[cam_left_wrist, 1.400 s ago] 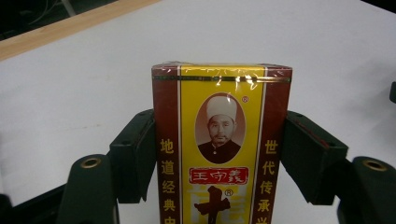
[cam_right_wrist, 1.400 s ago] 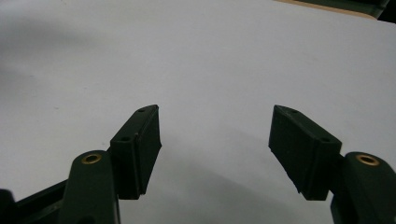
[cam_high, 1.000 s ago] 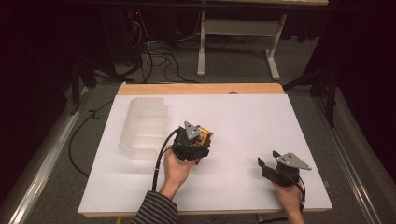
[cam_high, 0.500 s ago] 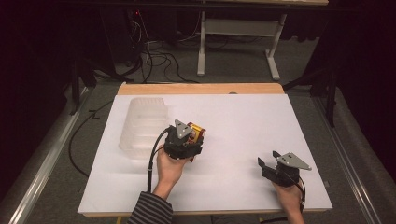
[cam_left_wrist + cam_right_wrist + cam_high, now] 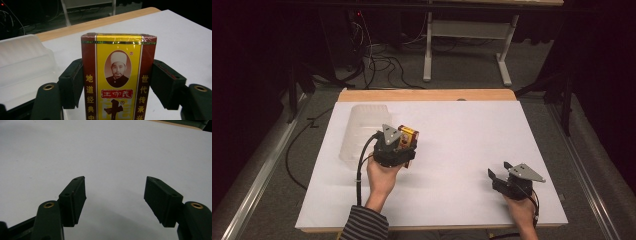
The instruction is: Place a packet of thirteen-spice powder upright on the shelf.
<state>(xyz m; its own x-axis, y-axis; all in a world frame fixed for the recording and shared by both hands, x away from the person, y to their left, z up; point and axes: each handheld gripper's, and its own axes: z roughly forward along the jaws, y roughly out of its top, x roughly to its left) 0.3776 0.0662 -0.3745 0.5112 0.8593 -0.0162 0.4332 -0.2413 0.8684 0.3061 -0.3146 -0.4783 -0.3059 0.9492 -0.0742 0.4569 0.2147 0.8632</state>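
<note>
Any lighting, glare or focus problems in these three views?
High view: the white table cover is evenly lit, surroundings fall into darkness. Left gripper view: the red-and-yellow printed box is sharp, with slight glare on its wrapped top edge; the translucent plastic tray looks soft. Right gripper view: the fingers cast a soft shadow.

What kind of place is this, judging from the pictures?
Probably a lab or workshop set up for recording: a white-covered table, loose cables on a grey carpet floor, and a metal bench frame against dark surroundings.
</note>
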